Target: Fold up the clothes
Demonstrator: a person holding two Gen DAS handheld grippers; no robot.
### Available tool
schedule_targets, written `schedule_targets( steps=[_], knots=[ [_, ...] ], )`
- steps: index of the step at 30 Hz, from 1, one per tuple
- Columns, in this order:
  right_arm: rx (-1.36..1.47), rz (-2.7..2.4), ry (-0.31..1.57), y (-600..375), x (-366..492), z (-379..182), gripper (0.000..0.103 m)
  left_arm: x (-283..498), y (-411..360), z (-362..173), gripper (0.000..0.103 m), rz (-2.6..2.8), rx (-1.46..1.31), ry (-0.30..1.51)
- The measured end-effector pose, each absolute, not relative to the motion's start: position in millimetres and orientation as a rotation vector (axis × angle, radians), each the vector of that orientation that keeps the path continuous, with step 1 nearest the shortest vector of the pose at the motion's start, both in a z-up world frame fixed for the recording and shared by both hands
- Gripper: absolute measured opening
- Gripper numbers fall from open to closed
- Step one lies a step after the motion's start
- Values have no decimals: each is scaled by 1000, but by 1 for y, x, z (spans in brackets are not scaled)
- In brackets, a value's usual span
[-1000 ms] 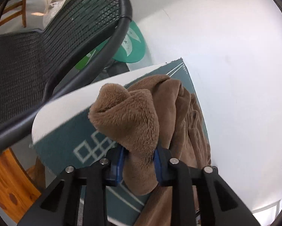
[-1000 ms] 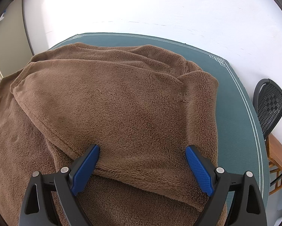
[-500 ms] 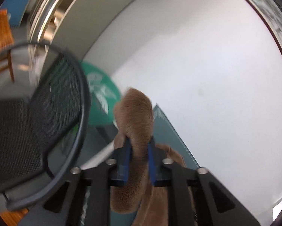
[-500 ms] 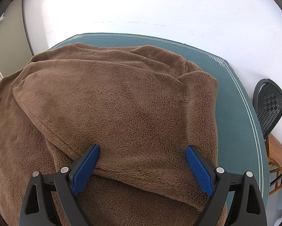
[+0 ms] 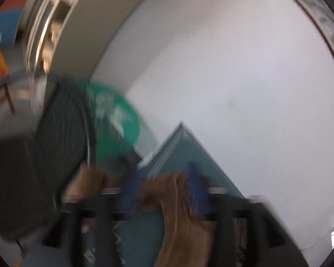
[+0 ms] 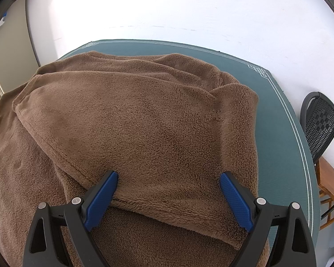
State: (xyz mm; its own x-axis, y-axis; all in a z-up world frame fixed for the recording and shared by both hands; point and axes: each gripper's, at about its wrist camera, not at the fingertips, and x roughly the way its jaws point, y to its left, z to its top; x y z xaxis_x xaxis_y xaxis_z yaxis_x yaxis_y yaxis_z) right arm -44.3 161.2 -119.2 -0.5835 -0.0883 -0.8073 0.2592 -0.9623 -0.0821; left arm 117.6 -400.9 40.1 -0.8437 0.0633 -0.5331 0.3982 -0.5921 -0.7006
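Brown fleece garment (image 6: 144,122) on green mat (image 6: 285,120): soft, bulky, limp; take at hemmed edge; right gripper (image 6: 169,198) spread wide, left gripper (image 5: 160,191) blurred, grip indeterminate.

A plain white wall (image 6: 167,6) stands brightly lit on the far side. A black mesh chair (image 6: 320,124) sits at right beside wooden furniture (image 6: 329,182); a beige partition (image 6: 8,51) stands left.
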Motion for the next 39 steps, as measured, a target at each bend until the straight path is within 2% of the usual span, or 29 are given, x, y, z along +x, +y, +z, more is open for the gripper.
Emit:
schedule_targets(
  steps=[2, 8, 16, 20, 30, 31, 33, 35, 39],
  knots=[
    [1320, -2616, 280, 161, -45, -119, 95, 126, -402, 11, 77, -2450, 843, 1387],
    [1321, -2618, 282, 160, -43, -118, 95, 163, -430, -47, 79, -2251, 913, 1490],
    [1325, -2605, 260, 162, -43, -116, 95, 129, -473, -102, 83, -2373, 1025, 1342],
    [1345, -2598, 259, 161, -41, -109, 95, 110, -480, -129, 83, -2414, 1107, 1410],
    [1264, -2641, 279, 131, -17, -70, 95, 84, -476, -153, 83, -2432, 1203, 1408],
    [1260, -2646, 274, 128, -15, -69, 95, 82, -475, -156, 80, -2432, 1213, 1409],
    [1252, -2653, 278, 121, -13, -68, 95, 77, -473, -159, 48, -2439, 1230, 1422],
    [1242, -2658, 297, 116, -10, -68, 95, 77, -469, -153, 37, -2443, 1227, 1411],
    [1224, -2657, 328, 107, -2, -67, 95, 77, -455, -134, 35, -2407, 1226, 1234]
  ],
)
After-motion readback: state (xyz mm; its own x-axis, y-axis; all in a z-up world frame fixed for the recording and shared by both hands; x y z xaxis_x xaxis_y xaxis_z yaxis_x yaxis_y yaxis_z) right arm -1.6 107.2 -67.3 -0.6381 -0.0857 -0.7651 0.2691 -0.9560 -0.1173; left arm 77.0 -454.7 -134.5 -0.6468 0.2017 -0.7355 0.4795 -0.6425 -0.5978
